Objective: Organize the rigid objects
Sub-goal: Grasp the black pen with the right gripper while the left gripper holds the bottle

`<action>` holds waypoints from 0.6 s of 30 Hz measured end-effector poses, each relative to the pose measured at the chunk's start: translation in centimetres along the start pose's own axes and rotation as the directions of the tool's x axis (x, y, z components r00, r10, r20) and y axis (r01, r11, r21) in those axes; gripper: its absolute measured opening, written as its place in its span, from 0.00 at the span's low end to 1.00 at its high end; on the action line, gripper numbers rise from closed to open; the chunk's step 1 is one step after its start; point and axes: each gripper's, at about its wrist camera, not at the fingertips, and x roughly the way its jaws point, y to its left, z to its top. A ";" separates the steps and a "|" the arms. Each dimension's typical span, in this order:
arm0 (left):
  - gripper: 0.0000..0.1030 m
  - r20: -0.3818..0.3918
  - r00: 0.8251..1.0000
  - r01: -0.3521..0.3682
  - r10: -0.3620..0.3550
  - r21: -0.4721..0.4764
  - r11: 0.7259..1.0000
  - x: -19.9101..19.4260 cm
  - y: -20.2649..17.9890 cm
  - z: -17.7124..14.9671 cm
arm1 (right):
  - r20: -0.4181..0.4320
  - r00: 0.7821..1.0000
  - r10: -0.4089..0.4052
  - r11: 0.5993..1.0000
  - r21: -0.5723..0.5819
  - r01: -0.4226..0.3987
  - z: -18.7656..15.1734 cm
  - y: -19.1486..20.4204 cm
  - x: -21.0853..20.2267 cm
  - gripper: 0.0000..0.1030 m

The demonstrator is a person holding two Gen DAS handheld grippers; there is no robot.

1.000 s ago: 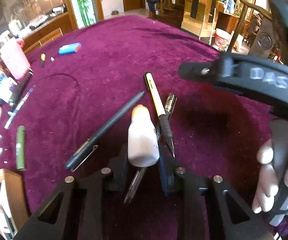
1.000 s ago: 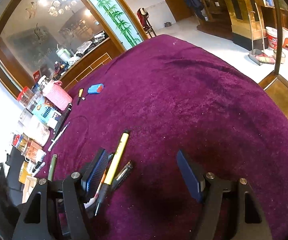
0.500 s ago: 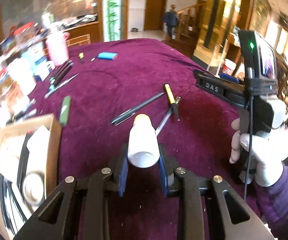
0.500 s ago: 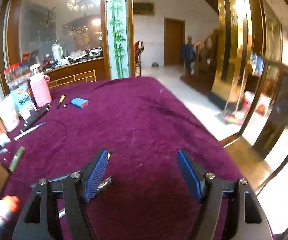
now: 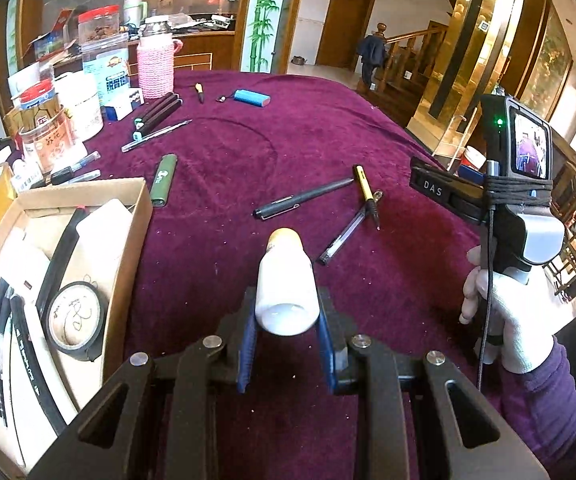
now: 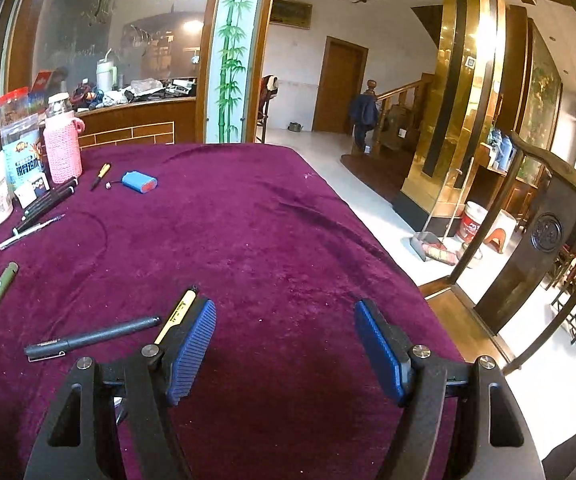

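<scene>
My left gripper (image 5: 287, 346) is shut on a small white bottle (image 5: 287, 284) with an orange cap, held above the purple cloth. A cardboard box (image 5: 126, 248) with black tape and cables lies to its left. Ahead on the cloth lie a black pen (image 5: 302, 200), a yellow pen (image 5: 365, 188) and a clear pen (image 5: 342, 238). My right gripper (image 6: 286, 346) is open and empty above the cloth, with the black pen (image 6: 92, 336) and yellow pen (image 6: 178, 314) at its left. The right gripper also shows in the left wrist view (image 5: 444, 192).
A green tube (image 5: 164, 179) lies beside the box. Jars, a pink bottle (image 5: 155, 68), dark pens (image 5: 156, 114) and a blue case (image 5: 252, 98) stand at the far left of the table. The table edge (image 6: 388, 248) drops off at the right.
My left gripper has lifted and pulled back with the white bottle, bringing the cardboard box into view. My right gripper has risen and tilted up, staying open.
</scene>
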 end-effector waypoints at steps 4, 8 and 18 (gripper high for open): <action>0.25 0.041 0.997 -0.073 0.073 0.010 0.997 0.2 -0.2 -0.3 | -0.017 1.000 0.021 1.000 0.003 -0.021 -0.2 0.1 0.4 0.73; 0.25 0.030 0.999 -0.035 0.036 -0.023 0.999 -0.4 0.4 -1.1 | -0.030 0.978 0.206 0.974 0.105 -0.202 -0.1 -1.3 0.5 0.73; 0.24 0.124 0.992 0.030 -0.022 -0.062 0.998 -4.9 3.7 -3.4 | -0.211 0.751 0.625 0.775 0.278 -0.567 0.5 1.6 1.5 0.74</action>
